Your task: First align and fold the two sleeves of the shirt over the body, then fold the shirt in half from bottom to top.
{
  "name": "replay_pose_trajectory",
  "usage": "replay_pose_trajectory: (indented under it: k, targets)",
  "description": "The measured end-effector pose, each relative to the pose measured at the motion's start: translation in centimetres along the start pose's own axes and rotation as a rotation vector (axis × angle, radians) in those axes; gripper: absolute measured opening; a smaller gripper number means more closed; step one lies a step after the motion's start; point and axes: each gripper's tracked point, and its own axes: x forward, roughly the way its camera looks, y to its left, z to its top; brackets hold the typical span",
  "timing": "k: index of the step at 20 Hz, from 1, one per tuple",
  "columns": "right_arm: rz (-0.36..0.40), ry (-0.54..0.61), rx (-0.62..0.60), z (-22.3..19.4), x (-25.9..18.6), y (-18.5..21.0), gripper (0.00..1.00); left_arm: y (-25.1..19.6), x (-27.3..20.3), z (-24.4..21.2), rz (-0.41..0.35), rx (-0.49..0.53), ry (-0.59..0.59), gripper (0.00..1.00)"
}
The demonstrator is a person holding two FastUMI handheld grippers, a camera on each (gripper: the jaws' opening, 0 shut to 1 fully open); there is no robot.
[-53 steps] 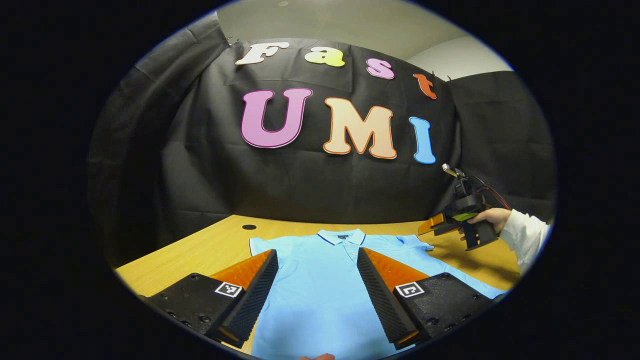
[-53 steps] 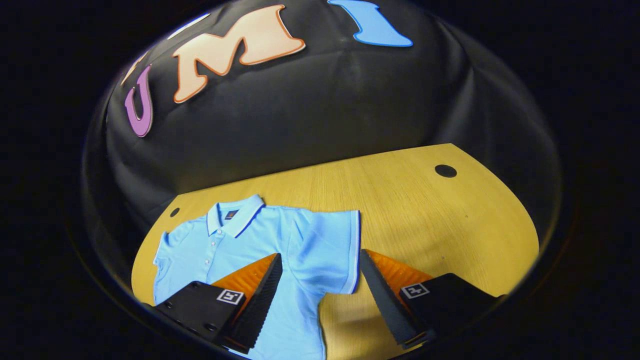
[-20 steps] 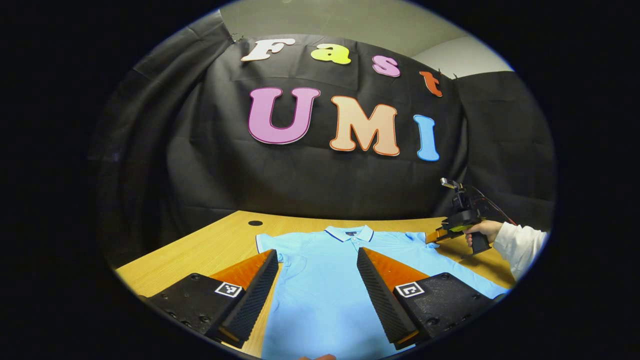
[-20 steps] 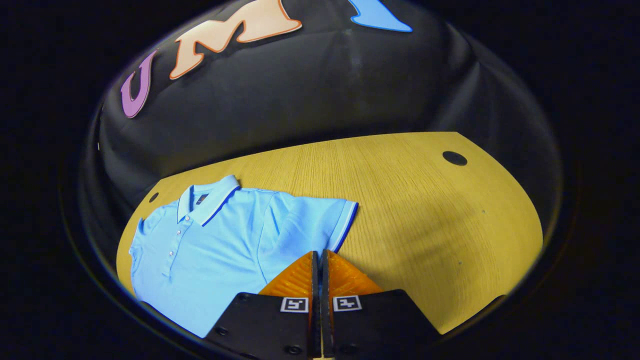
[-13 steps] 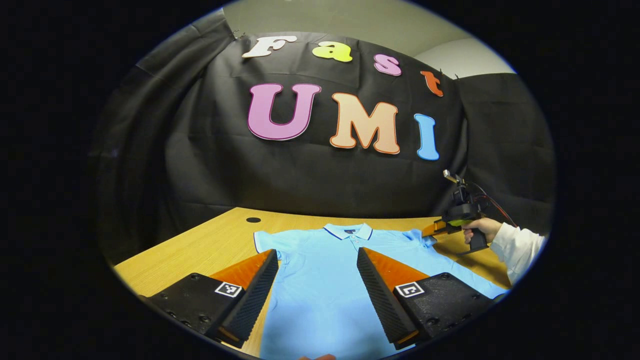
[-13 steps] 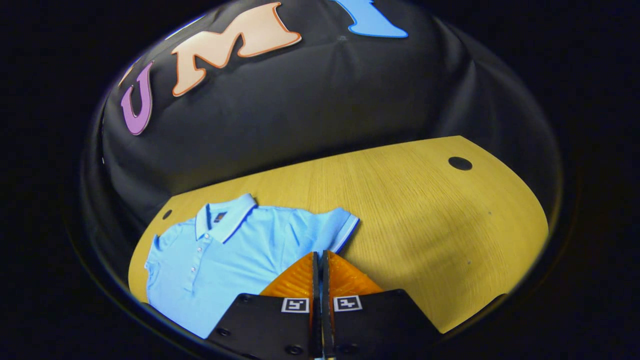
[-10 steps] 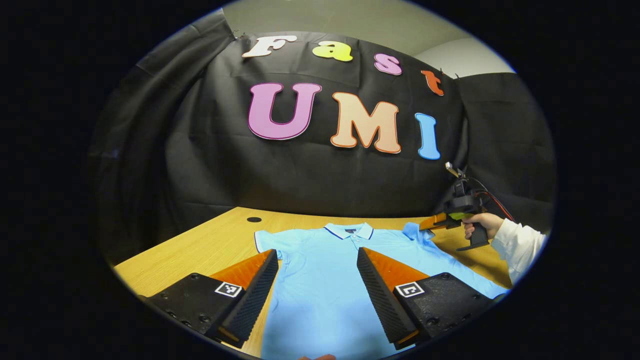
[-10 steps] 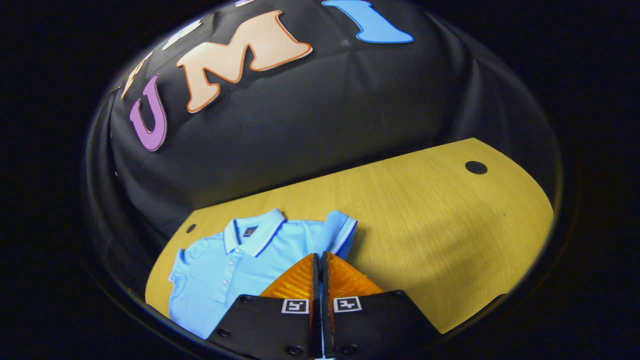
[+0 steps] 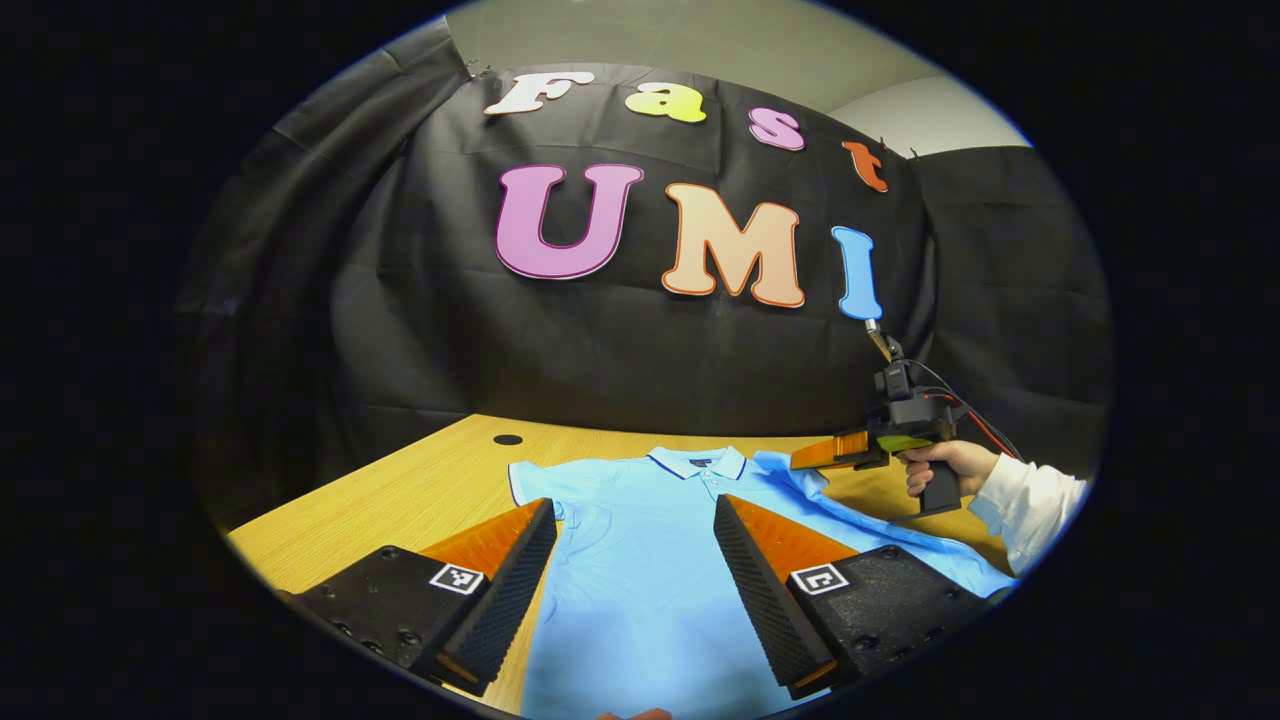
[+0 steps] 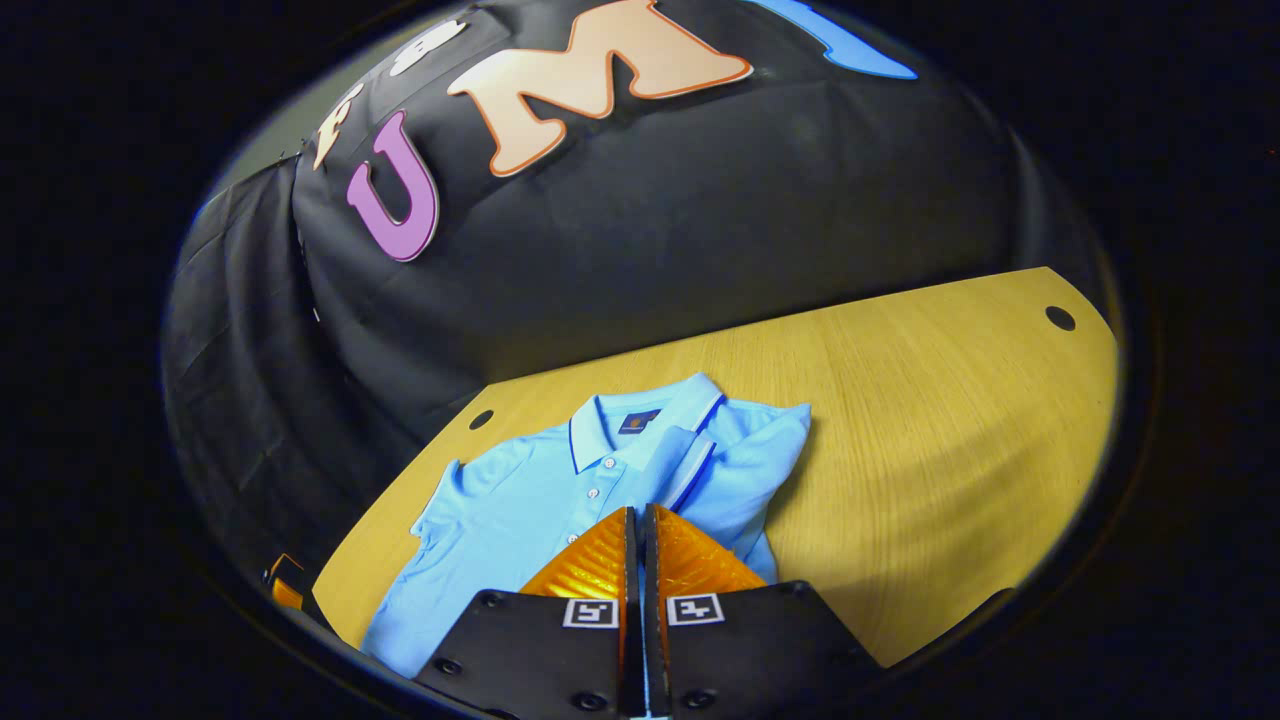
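Note:
A light blue polo shirt point(image 9: 640, 570) lies face up on the wooden table point(image 9: 400, 500), collar point(image 9: 697, 462) toward the wall. My left gripper point(image 9: 633, 505) hovers open above the shirt's lower body, nothing between its fingers. Farther right, a hand point(image 9: 935, 462) holds my right gripper point(image 9: 805, 460) over the shirt's shoulder. In the right gripper view, the right gripper point(image 10: 640, 512) is shut on the trimmed right sleeve point(image 10: 692, 462), which is lifted and drawn across the shirt point(image 10: 520, 500) beside the collar point(image 10: 640, 415). The other sleeve point(image 10: 445, 500) lies flat.
The black cloth wall stands close behind the table. Bare table point(image 10: 900, 400) stretches to the right of the shirt. Round cable holes point(image 10: 1060, 318) point(image 10: 481, 419) sit near the far corners. A white sleeve point(image 9: 1025, 500) reaches in from the right.
The right gripper shut on the right sleeve, lifted it and carried it inward over the shirt's body toward the collar. The left gripper has stayed open and almost still.

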Motion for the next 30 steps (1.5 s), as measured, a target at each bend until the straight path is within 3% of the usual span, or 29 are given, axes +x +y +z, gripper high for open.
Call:
replay_pose_trajectory:
  k: [7,8,9,11,12,13,16,21,26,30]
  targets:
    - [0.048,0.022,-0.048,-1.8,-0.4,2.1,0.06,-0.1,0.0,0.0,-0.005,-0.002,0.000,0.95]
    - [0.073,0.025,-0.057,-1.9,-0.7,3.1,0.16,-0.1,0.0,0.0,-0.004,-0.001,0.001,0.95]
    - [0.093,0.029,-0.066,-2.0,-1.3,3.9,0.07,0.0,0.0,-0.1,-0.002,-0.001,0.002,0.95]
    - [0.137,0.009,-0.101,-1.8,-2.8,5.5,0.23,0.2,0.2,-0.3,0.000,-0.003,0.009,0.95]
    - [0.146,-0.012,-0.140,-1.9,-3.8,5.8,0.46,0.5,0.2,-0.4,0.005,-0.005,0.012,0.95]
    - [0.152,-0.043,-0.176,-1.6,-4.9,5.9,0.51,0.8,0.4,-0.4,0.009,-0.007,0.014,0.95]
    - [0.167,-0.120,-0.189,-1.3,-8.8,6.4,0.99,1.9,1.0,-0.6,0.024,-0.027,0.019,0.95]
    - [0.121,-0.258,-0.201,-1.6,-15.9,4.1,0.98,4.7,3.2,-1.9,0.038,-0.092,0.104,0.95]
    - [0.087,-0.314,-0.134,-4.3,-21.5,2.2,0.98,8.8,6.7,-1.7,0.079,-0.004,0.181,0.95]
    - [0.068,-0.387,-0.125,-4.7,-25.0,2.1,0.97,10.4,10.4,-1.8,0.087,-0.010,0.265,0.94]
